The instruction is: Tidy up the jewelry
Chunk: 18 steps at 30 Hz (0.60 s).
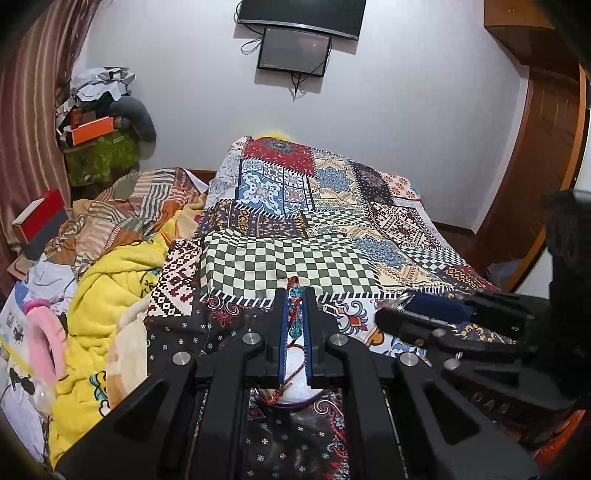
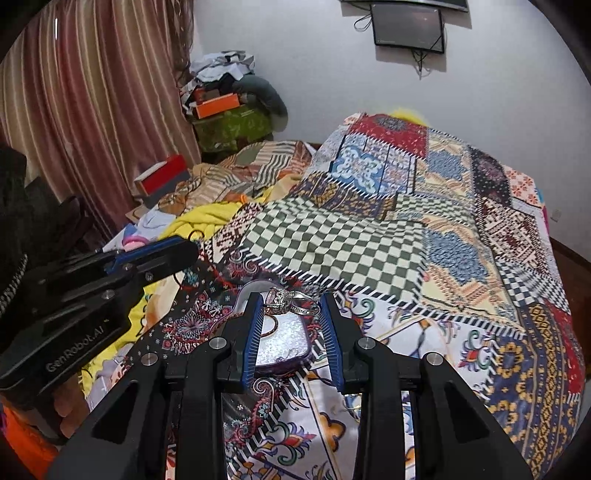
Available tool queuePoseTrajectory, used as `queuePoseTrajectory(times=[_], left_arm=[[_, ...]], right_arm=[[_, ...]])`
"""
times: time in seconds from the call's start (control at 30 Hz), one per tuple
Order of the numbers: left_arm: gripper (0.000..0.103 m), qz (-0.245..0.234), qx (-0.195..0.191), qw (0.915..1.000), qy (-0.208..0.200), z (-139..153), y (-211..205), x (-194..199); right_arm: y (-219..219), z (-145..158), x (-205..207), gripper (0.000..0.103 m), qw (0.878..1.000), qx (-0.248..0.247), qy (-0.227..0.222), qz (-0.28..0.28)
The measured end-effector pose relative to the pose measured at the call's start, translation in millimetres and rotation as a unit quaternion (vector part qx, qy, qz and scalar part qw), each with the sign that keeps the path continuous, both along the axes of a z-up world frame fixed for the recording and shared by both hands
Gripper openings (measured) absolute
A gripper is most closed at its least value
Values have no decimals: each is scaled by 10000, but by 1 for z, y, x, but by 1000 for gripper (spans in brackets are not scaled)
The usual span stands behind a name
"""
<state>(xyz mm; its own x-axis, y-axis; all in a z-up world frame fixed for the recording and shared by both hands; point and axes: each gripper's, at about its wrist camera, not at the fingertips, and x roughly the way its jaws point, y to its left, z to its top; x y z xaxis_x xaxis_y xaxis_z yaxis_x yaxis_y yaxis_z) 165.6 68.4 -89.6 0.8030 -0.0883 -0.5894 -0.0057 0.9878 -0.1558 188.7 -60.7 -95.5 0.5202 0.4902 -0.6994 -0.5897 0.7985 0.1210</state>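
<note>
- Left gripper (image 1: pixel 295 295) pinches a beaded bracelet (image 1: pixel 294 314) above the purple tray (image 2: pixel 284 345).
- Right gripper (image 2: pixel 291 301) holds a silver ring (image 2: pixel 291 300) between wide-set fingers over that tray.

The left gripper (image 1: pixel 295 295) hides most of the beaded bracelet (image 1: pixel 294 317) and the white tray (image 1: pixel 295 391) beneath. Whether the ring (image 2: pixel 291 301) touches either blue pad is unclear. The wall screen (image 2: pixel 408 26) is cut off by the top edge.

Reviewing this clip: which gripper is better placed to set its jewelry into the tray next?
Probably right: the right gripper has the ring directly above the tray. The left gripper clamps a beaded bracelet, fingertips past it.
</note>
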Motion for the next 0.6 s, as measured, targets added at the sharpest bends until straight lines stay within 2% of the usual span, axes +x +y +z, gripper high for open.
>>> queuePoseTrajectory(times=[0.4, 0.6], left_arm=[[6, -216, -232, 9980, 544, -37, 7, 25], [6, -173, -299, 9967, 740, -51, 7, 33]], right_arm=[[18, -44, 13, 28, 9973, -417, 531, 298], [19, -52, 16, 28, 9962, -469, 659, 334]])
